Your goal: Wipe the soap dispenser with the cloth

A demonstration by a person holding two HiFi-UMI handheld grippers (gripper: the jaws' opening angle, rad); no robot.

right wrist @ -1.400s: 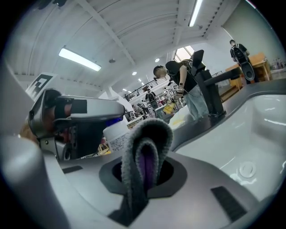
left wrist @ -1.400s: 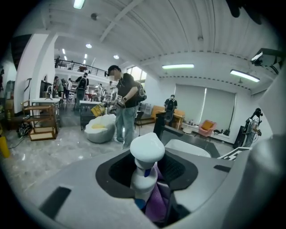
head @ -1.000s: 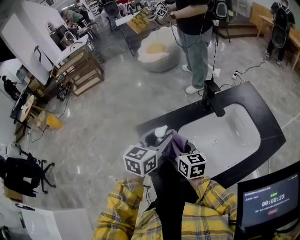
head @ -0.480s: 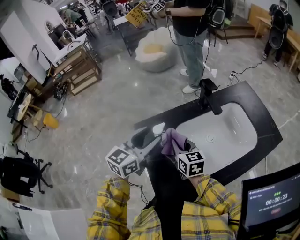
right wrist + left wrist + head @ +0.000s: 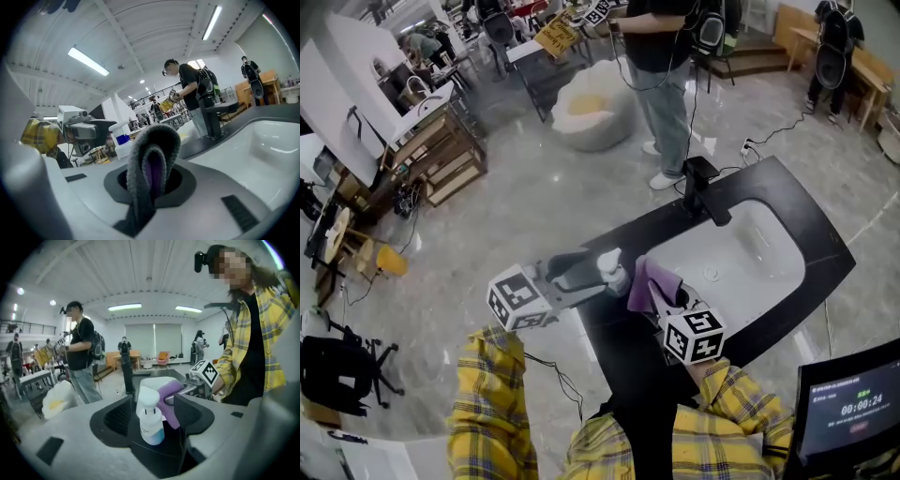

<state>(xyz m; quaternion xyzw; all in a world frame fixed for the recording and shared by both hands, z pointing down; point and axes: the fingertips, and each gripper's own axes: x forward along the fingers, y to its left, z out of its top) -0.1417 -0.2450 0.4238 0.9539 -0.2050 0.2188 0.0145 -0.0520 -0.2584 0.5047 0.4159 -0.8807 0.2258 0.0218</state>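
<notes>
At centre, black counter (image 5: pixel 820 248) with white basin (image 5: pixel 741 267) sunk into it; dark faucet (image 5: pixel 701 187) on far rim. Left gripper (image 5: pixel 153 411) roughly level over counter's left end, jaws opening, straddling upright dispenser (image 5: pixel 612 267), a gap showing either side, pads off it. Right gripper (image 5: pixel 151 178) just right of dispenser, clenched on folded purple cloth (image 5: pixel 649 281); cloth close against dispenser's right flank, contact unclear. Dispenser near counter's left edge; open floor (image 5: pixel 516 216) beyond that edge, basin hollow to right.
</notes>
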